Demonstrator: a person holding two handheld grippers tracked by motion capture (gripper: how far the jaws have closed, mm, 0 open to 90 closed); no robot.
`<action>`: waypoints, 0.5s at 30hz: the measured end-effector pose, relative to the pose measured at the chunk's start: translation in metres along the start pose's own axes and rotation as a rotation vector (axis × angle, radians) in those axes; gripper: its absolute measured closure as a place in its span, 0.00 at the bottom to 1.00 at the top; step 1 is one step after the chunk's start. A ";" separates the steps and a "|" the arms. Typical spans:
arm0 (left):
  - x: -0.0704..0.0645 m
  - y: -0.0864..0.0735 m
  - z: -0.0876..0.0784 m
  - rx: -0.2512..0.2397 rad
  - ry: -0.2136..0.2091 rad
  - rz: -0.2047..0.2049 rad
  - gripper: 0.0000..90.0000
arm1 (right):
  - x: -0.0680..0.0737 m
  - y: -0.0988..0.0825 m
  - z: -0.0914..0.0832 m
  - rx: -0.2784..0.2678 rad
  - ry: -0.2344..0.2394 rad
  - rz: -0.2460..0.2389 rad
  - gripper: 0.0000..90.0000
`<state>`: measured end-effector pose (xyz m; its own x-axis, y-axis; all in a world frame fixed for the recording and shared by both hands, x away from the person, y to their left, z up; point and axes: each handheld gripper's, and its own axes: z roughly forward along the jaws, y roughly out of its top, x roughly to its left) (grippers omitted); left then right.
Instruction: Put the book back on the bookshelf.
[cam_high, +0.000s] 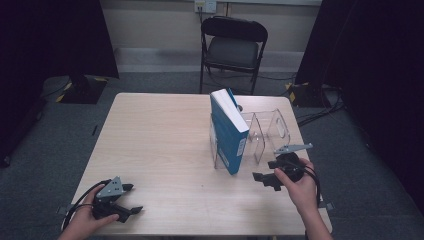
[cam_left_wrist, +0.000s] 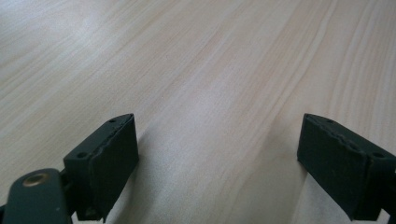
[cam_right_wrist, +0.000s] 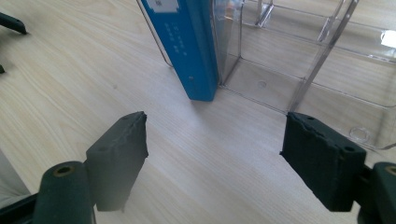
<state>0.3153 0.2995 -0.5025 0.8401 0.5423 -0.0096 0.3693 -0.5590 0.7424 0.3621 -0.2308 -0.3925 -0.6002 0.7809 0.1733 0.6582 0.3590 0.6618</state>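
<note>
A blue book (cam_high: 228, 131) stands upright in the left slot of a clear plastic rack (cam_high: 272, 131) on the right half of the wooden table (cam_high: 160, 145). My right gripper (cam_high: 262, 170) is low over the table just in front of the rack, jaws pointing left toward the book's near end. In the right gripper view its jaws (cam_right_wrist: 215, 135) stand wide apart with nothing between them, the book's spine (cam_right_wrist: 187, 42) and the rack's empty slots (cam_right_wrist: 327, 51) just beyond. My left gripper (cam_high: 134, 198) rests at the table's front left corner, open over bare wood (cam_left_wrist: 219, 140).
A black folding chair (cam_high: 234, 47) stands behind the table's far edge. Dark curtains hang on both sides, and cables lie on the floor at the right. The rack's right side is close to the table's right edge.
</note>
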 end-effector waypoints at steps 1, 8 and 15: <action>0.000 0.000 0.000 0.001 0.002 0.007 0.13 | -0.001 -0.002 0.002 -0.003 0.002 -0.008 0.24; 0.000 0.000 0.000 0.001 0.000 0.003 0.13 | -0.005 -0.012 0.011 0.016 -0.003 -0.006 0.24; 0.000 0.000 0.000 -0.001 -0.004 -0.007 0.13 | -0.007 -0.020 0.019 0.023 -0.003 -0.026 0.25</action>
<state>0.3150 0.2991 -0.5028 0.8390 0.5439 -0.0171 0.3746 -0.5543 0.7432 0.3614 -0.2341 -0.4210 -0.6161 0.7724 0.1544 0.6525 0.3907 0.6493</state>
